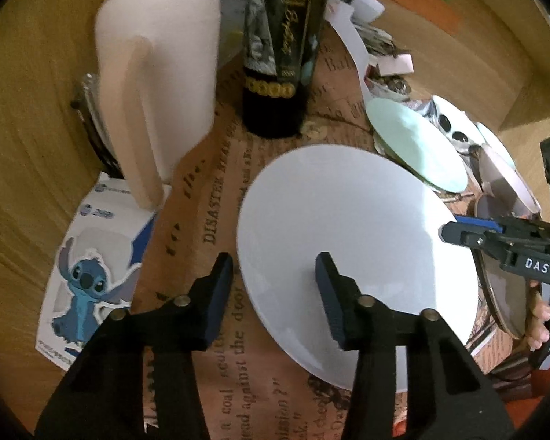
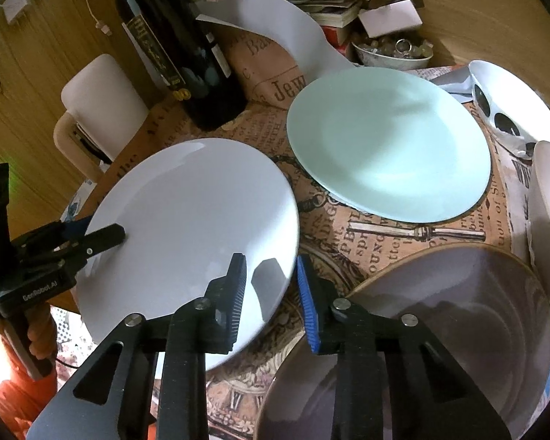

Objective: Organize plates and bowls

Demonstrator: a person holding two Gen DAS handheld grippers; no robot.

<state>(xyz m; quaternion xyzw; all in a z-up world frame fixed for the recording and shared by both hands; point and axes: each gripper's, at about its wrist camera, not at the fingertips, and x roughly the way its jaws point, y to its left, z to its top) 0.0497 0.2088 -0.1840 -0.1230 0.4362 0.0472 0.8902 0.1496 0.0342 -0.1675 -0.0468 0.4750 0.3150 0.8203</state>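
Porcelain by its gloss, the round white plate (image 2: 194,227) on the newsprint-covered bench (image 2: 385,242) looks stiff, slick and breakable; the rim is the only hold. Left gripper (image 1: 275,297) and right gripper (image 2: 271,300) both gape, straddling opposite rims, holding nothing.
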